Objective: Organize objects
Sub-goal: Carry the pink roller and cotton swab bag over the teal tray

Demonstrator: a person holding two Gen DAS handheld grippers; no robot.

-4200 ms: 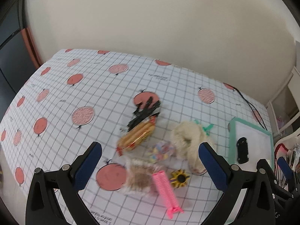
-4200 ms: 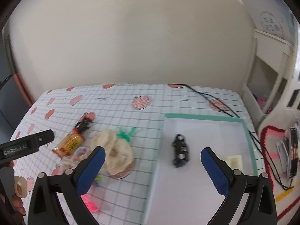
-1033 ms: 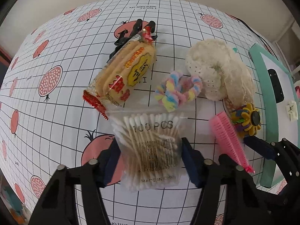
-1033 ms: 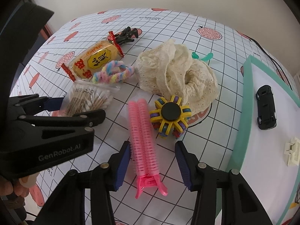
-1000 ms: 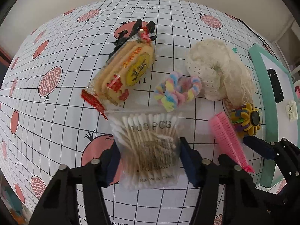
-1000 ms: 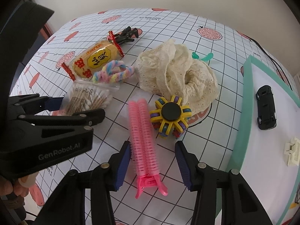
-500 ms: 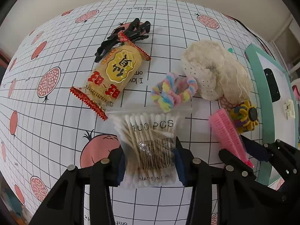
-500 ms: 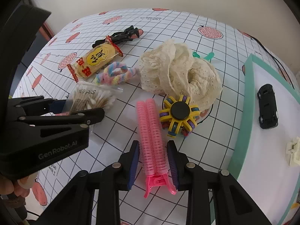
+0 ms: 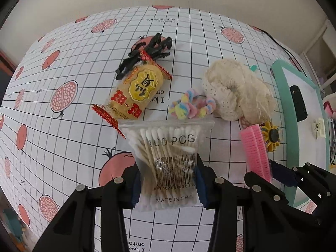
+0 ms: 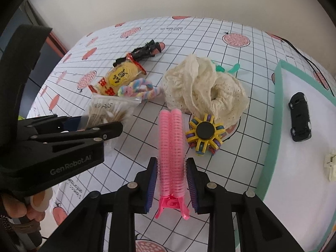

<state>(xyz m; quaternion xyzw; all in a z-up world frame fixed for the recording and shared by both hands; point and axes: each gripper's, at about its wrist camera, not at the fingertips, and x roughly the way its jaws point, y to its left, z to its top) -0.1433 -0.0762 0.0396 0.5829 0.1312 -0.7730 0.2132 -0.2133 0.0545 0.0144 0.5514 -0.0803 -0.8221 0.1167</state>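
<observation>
My left gripper is shut on a clear bag of cotton swabs, lifted a little off the cloth; the same bag shows in the right wrist view, held by the left gripper. My right gripper is shut on a pink hair-roller clip, also seen as the pink clip in the left view. On the cloth lie a snack pack, a black hair claw, a pastel scrunchie, a cream lace cloth and a yellow spinner.
A green-rimmed white tray at the right holds a black toy car and a small white clip. A green clip peeks from behind the lace. A black cable runs along the far right. The gridded tablecloth spreads left.
Both grippers have closed: the left on the cotton swab bag, the right on the pink clip. Both held things have risen slightly, and the views have tilted up to show more wall.
</observation>
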